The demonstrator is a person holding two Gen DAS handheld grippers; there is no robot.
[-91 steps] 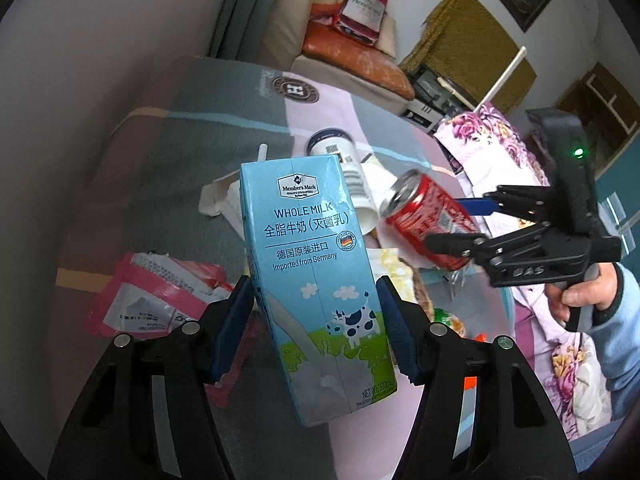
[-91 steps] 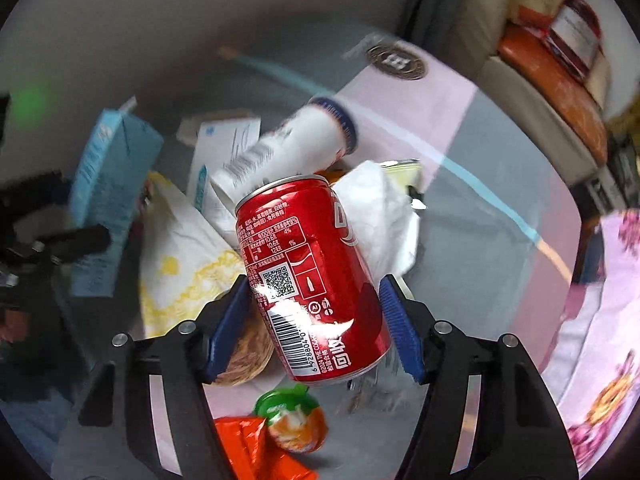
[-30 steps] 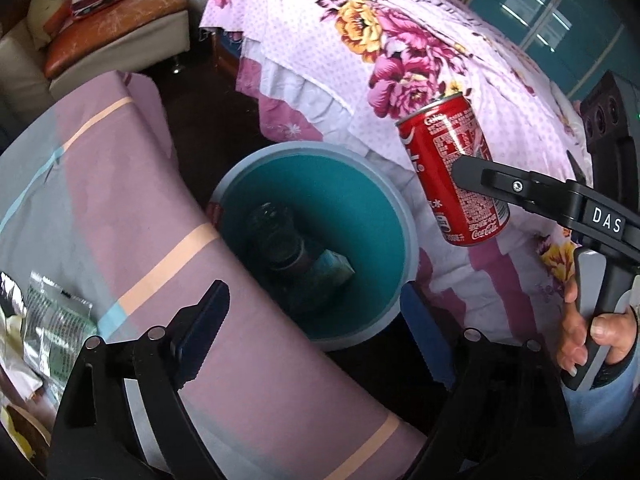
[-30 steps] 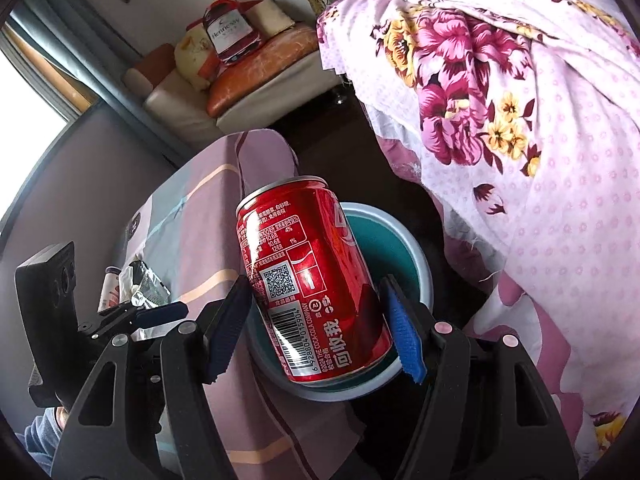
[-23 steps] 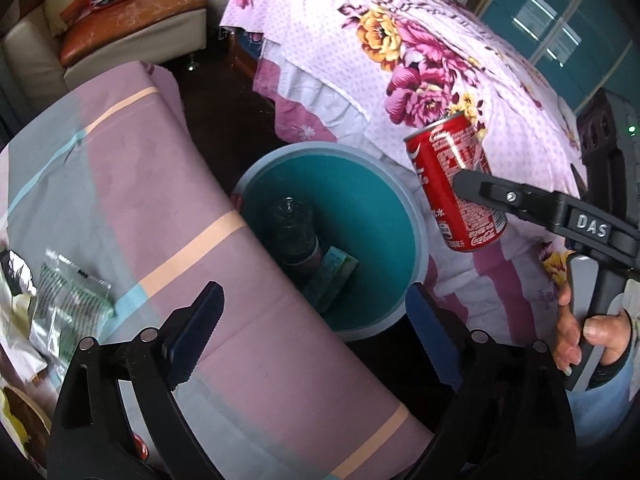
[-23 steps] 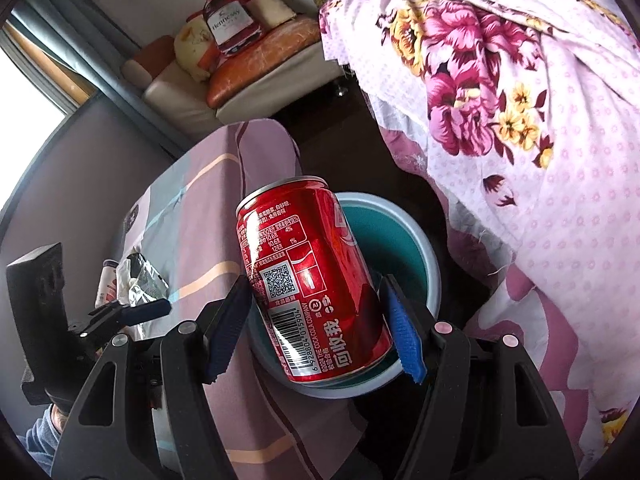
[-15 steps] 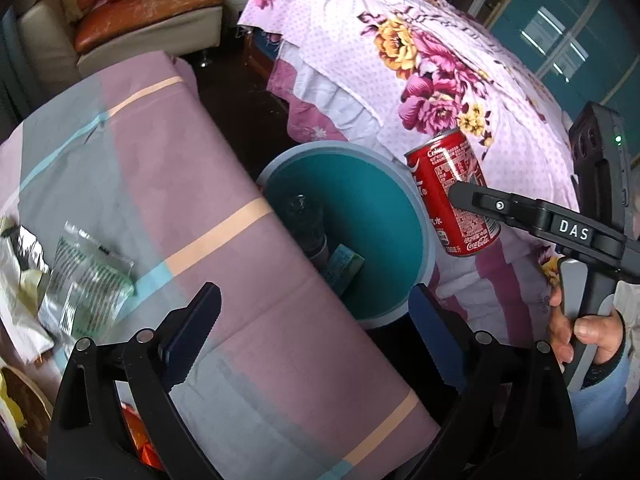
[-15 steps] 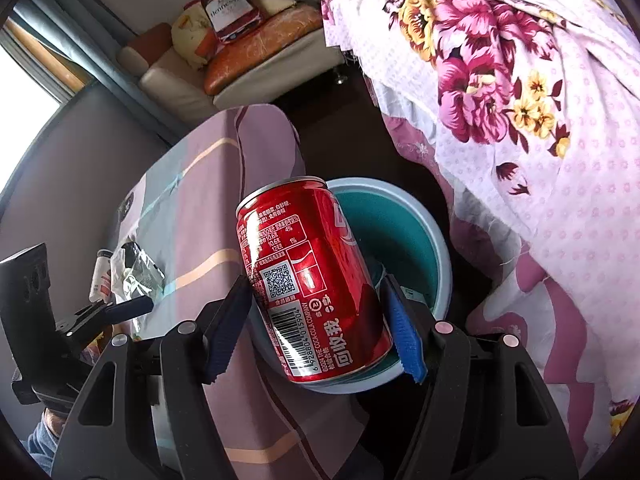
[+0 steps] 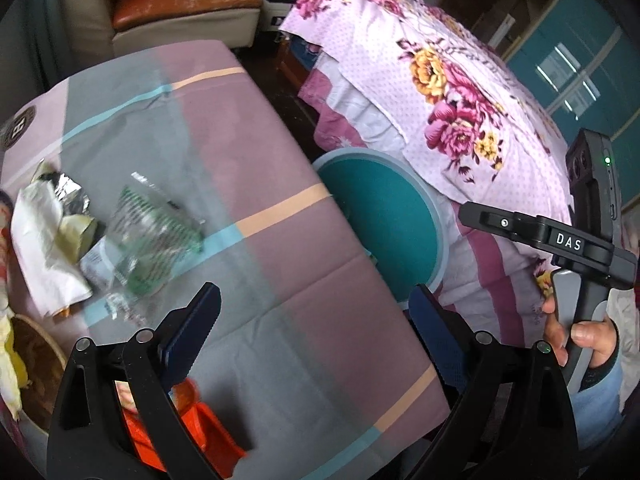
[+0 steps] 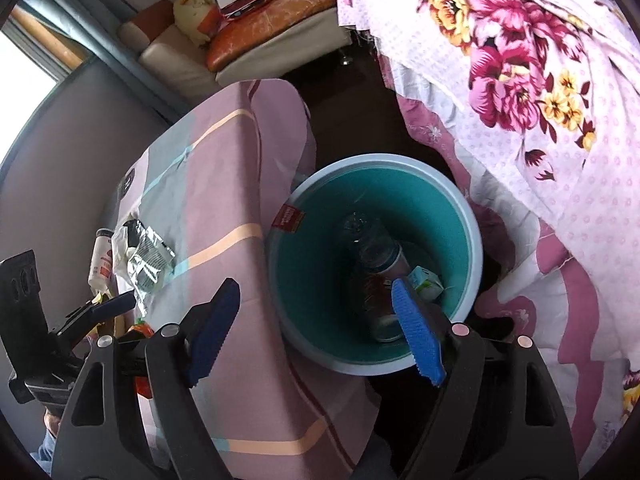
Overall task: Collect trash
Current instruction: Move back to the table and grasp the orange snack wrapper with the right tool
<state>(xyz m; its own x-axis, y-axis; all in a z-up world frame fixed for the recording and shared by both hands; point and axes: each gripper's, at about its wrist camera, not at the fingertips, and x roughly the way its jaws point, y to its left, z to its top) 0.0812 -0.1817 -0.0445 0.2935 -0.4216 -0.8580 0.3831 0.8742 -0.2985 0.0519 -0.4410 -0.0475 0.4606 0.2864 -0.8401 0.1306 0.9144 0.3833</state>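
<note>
The teal bin stands on the floor between the table and the bed. My right gripper hangs over it with jaws opening and nothing pressed between the blue pads. Below them the red can is a blur inside the bin, beside a clear bottle and the milk carton. My left gripper is wide open and empty over the striped tablecloth, left of the bin. A clear green-printed wrapper and crumpled white paper with foil lie ahead of it on the left.
An orange packet and a woven basket lie by the left gripper's near finger. A bed with a floral cover flanks the bin on the right. A sofa stands past the table's far end.
The right gripper's jaws spread and let go of the red can, which now lies in the bin. The left gripper swung away from the bin, back over the table.
</note>
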